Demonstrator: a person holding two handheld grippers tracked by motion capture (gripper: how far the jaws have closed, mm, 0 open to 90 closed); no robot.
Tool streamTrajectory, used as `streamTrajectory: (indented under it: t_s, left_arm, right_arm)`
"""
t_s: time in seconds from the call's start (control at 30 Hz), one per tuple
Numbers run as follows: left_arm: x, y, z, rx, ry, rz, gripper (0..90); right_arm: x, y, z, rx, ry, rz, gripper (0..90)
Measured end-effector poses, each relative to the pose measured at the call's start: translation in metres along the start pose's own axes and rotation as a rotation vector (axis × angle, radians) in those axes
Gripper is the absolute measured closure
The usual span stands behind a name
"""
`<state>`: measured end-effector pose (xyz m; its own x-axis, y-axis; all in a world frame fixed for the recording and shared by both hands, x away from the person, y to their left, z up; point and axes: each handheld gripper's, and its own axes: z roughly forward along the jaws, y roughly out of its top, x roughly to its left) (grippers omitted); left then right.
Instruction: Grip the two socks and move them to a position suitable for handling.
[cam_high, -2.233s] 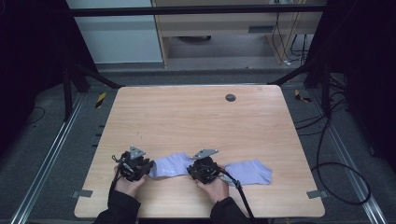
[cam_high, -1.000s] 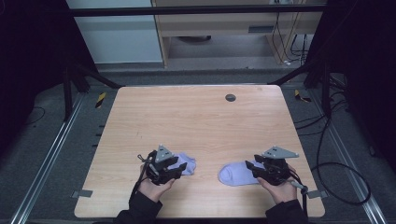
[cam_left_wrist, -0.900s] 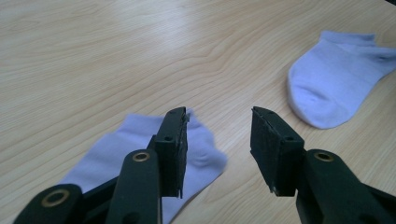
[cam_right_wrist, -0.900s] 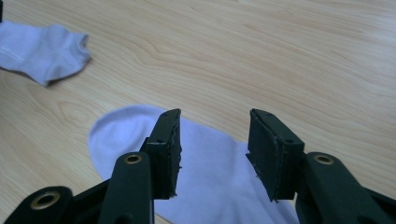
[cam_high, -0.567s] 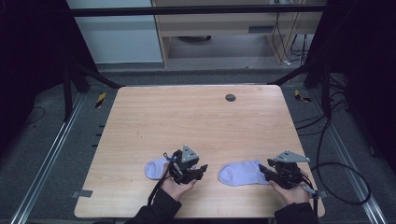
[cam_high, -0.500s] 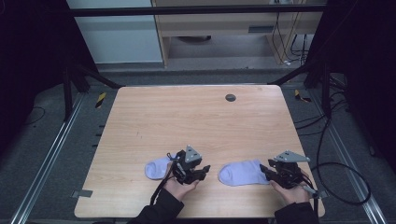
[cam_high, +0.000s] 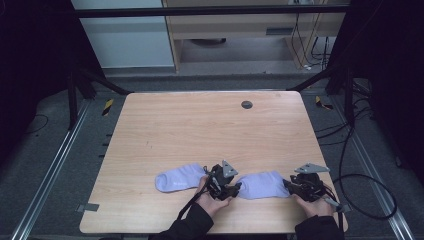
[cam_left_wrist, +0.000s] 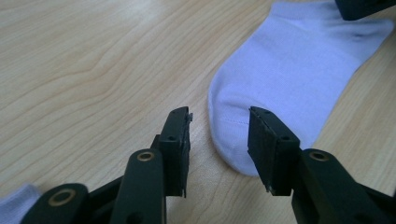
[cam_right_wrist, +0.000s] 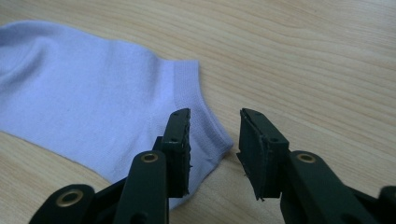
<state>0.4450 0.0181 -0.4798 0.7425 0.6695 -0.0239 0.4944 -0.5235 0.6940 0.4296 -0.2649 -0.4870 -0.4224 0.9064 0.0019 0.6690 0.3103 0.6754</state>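
Change: left gripper (cam_high: 235, 187) crossed from the left pale-lilac cotton sock (cam_high: 178, 177) to the toe of the right lilac sock (cam_high: 263, 184), lower centre | right gripper (cam_high: 290, 185) at its cuff | jaws: both apart, narrowing, nothing clamped | likely a two-ended pickup.

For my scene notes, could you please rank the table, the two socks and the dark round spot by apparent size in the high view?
1. Table, by far the largest.
2. Left sock and right sock: they look alike, and the tools cover part of each, so I leave them unranked.
3. Dark round spot, the smallest.
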Motion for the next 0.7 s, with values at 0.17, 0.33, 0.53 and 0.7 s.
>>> streamTrajectory:
  t_s: [0.17, 0.33, 0.53, 0.7]
  left_arm:
    - [-0.004, -0.001, 0.01, 0.031, 0.001, -0.007, 62.0]
    - [-0.006, -0.001, 0.014, 0.045, 0.02, -0.03, 72.0]
    - [-0.005, 0.001, 0.014, 0.042, 0.016, -0.061, 86.8]
    - [-0.001, 0.002, 0.005, 0.018, -0.001, -0.058, 89.0]
  right_arm:
    - [-0.001, -0.001, 0.004, 0.029, 0.007, -0.001, 67.3]
    - [0.0, -0.001, 0.005, 0.04, 0.025, -0.003, 74.5]
    - [0.003, 0.001, 0.003, 0.052, 0.019, -0.015, 86.8]
    - [0.007, 0.004, -0.006, 0.012, 0.037, -0.007, 87.1]
